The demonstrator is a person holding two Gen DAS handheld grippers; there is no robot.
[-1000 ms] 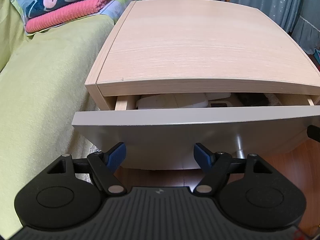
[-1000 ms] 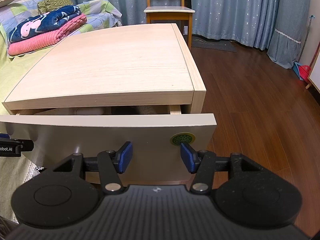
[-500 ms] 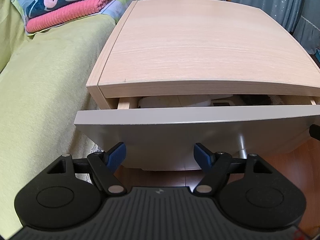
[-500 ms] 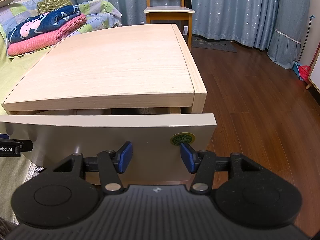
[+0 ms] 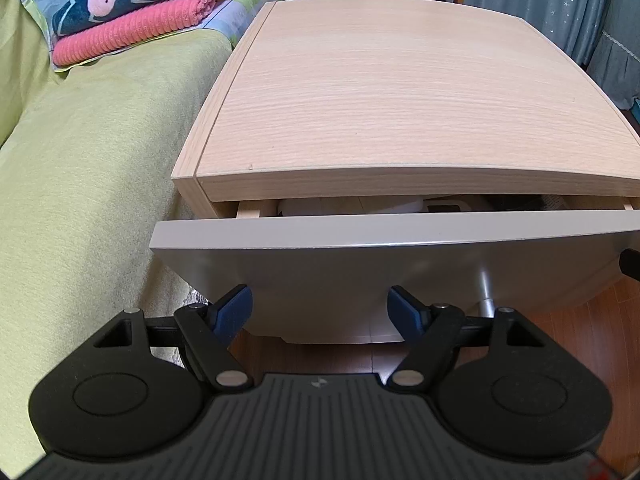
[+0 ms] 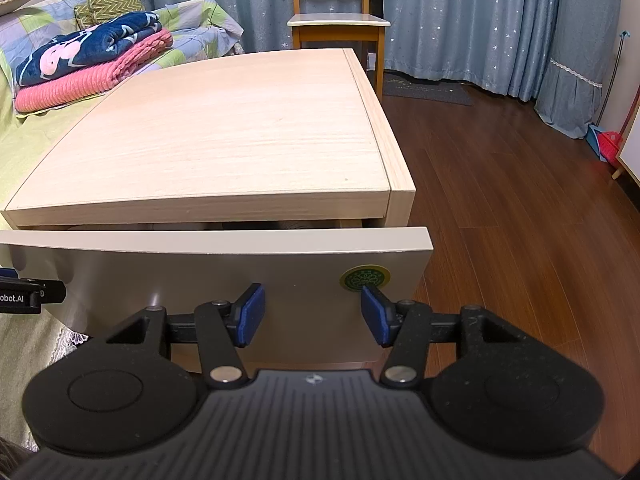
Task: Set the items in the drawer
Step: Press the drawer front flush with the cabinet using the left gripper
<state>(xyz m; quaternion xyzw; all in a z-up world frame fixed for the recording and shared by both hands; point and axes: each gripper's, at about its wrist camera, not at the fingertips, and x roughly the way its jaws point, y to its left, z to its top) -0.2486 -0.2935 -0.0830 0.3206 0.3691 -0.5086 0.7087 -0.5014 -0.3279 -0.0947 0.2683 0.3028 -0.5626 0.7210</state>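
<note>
Both tools spread wide, nothing between the pads: left tool [image 5: 320, 308] and right tool [image 6: 312, 314] each sit against or just short of the grey flat drawer front [image 5: 360, 280]; contact not resolvable from either view.

Change over the last second: the slot between the drawer front and the pale wood-grain bench top [image 5: 400, 92] has narrowed, steadily, frame to frame. So the drawer is being pushed in, both tools on the front panel. Judgement: items are already loaded, this is the closing step, nearly done; a short push remains.

Where the items are: inside the drawer, under the bench top. White rounded items [image 5: 352, 206] and something dark further right show through the slot; can't identify any of them.

View differences:
- Left wrist sees into the slot, the wooden drawer side rail [image 5: 250, 212], and the green bedspread [image 5: 88, 160] just beside the bench.
- Right wrist shows almost nothing of the contents, but gets the round green sticker [image 6: 365, 280] on the front, the dark wood floor [image 6: 520, 200], then the wooden chair [image 6: 338, 20] and blue curtains [image 6: 460, 20] behind.
- Folded pink and navy blankets [image 6: 88, 64] on the bed show in both.
</note>
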